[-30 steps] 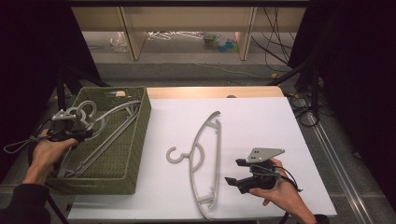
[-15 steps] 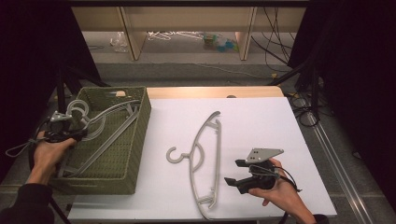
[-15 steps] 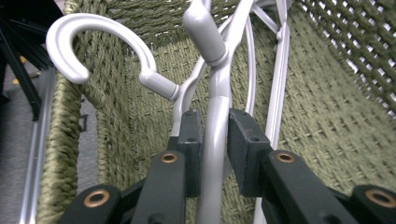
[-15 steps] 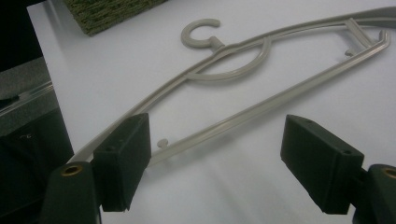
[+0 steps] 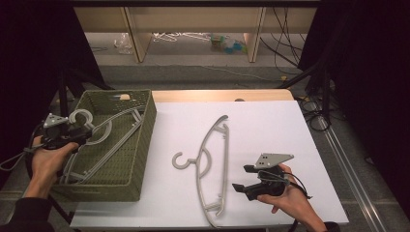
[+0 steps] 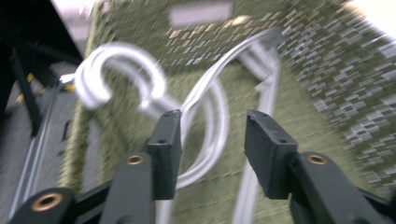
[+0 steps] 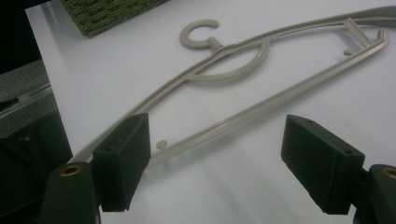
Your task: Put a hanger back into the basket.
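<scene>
High view: left gripper [image 5: 80, 134] at the green basket's [image 5: 145, 140] left rim, beside a hanger's hook [image 5: 81, 117]; a second hanger [image 5: 212, 166] lies on the white table [image 5: 290, 125], long axis running away from the person, just left of the right gripper [image 5: 244, 178].

Left gripper view: jaws have just been opening, parted, the basket hanger [image 6: 205, 121] beyond them, unclamped.

Right gripper view: jaws wide apart, gripping nothing; the table hanger [image 7: 261, 88] lies ahead, open table on the right.

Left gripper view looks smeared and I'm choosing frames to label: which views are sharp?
Left gripper view: motion-blurred across the green basket and the hanger hook. Right gripper view: sharp on the grey hanger. High view: sharp table, dark surroundings.
</scene>
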### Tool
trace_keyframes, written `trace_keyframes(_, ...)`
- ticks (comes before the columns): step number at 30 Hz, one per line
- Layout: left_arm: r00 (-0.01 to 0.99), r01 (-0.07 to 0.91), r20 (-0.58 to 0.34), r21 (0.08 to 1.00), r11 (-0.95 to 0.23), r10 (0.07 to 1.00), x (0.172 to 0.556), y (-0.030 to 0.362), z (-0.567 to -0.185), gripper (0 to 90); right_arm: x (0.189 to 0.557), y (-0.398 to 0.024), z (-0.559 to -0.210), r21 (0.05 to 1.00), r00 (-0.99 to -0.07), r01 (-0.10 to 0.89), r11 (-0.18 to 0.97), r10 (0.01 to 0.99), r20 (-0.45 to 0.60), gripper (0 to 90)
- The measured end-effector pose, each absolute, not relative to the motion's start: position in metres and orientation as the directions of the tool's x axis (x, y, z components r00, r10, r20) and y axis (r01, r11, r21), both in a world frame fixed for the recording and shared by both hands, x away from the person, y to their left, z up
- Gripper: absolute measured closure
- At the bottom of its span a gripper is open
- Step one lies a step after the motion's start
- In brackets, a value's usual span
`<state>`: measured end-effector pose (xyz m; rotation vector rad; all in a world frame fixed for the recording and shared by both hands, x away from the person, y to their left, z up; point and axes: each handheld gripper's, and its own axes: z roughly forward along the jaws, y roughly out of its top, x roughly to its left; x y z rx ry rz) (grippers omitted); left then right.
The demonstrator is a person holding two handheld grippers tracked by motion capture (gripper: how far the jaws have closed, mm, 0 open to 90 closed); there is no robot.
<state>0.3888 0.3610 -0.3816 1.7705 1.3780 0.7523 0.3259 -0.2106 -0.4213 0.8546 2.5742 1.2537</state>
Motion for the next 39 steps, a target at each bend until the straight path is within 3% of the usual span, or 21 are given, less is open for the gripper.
trace_keyframes(12,0.443,0.395,-0.066,0.910,-0.129,0.894,0.342,0.291,-0.366,30.5,0.326,-0.210,-0.421,0.771,-0.815,0.428,0.472,0.569,0.104,24.1)
trace_keyframes(18,0.535,0.328,-0.030,0.928,-0.175,0.844,0.313,0.257,-0.363,25.4,0.326,-0.208,-0.423,0.769,-0.818,0.430,0.474,0.565,0.109,24.0)
trace_keyframes(23,0.573,0.306,0.044,0.915,-0.263,0.818,0.293,0.239,-0.367,24.8,0.325,-0.208,-0.423,0.774,-0.817,0.425,0.469,0.567,0.105,23.9)
trace_keyframes(27,0.591,0.306,0.044,0.912,-0.274,0.806,0.280,0.226,-0.376,24.9,0.326,-0.208,-0.423,0.775,-0.812,0.431,0.461,0.573,0.111,23.8)
trace_keyframes(32,0.650,0.336,-0.075,0.921,-0.197,0.756,0.270,0.205,-0.391,26.0,0.326,-0.207,-0.423,0.776,-0.812,0.430,0.461,0.574,0.109,23.8)
trace_keyframes(35,0.667,0.303,-0.014,0.918,-0.255,0.744,0.270,0.196,-0.402,25.2,0.326,-0.206,-0.424,0.779,-0.811,0.428,0.457,0.576,0.108,23.8)
trace_keyframes(39,0.682,0.308,-0.044,0.922,-0.233,0.730,0.268,0.189,-0.413,24.1,0.326,-0.206,-0.424,0.781,-0.811,0.430,0.453,0.574,0.114,23.8)
